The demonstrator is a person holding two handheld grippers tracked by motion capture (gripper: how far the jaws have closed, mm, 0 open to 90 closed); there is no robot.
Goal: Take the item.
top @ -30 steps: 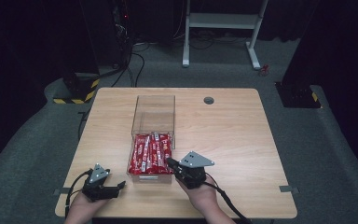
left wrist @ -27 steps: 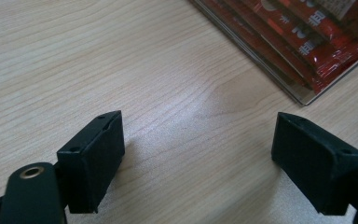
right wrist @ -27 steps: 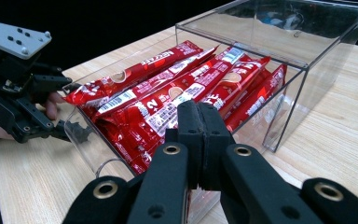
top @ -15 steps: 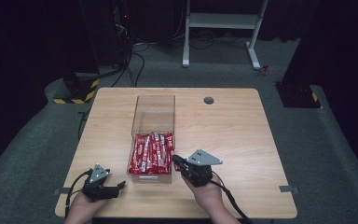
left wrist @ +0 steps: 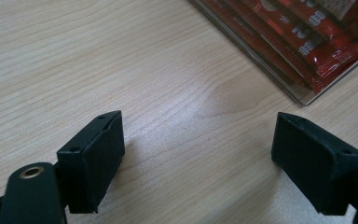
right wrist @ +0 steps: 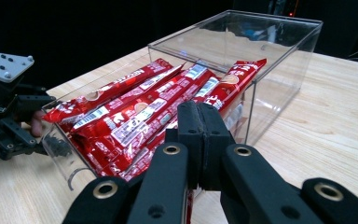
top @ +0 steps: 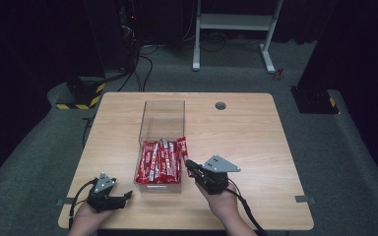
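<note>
A clear plastic box [top: 161, 112] stands in the middle of the wooden table [top: 246, 132]. Several red snack bars [top: 156, 162] fill its near half. One red snack bar [top: 182, 147] leans up over the box's right wall. My right gripper [top: 190, 165] sits just right of that wall with its jaws pressed together; in the right gripper view the right gripper [right wrist: 200, 123] hides this bar's [right wrist: 237, 77] near end, and red wrapper shows beneath it. My left gripper [top: 127, 195] rests open on the table at the front left, its jaws [left wrist: 198, 144] wide apart over bare wood.
A small round grommet [top: 220, 105] sits in the table top behind the box. The box corner with the bars [left wrist: 307, 32] lies ahead and right of the left gripper. A white frame [top: 236, 24] and cables are on the floor beyond the table.
My right gripper has drifted slightly right and toward the person, along the box's right wall. The left gripper has stayed put.
</note>
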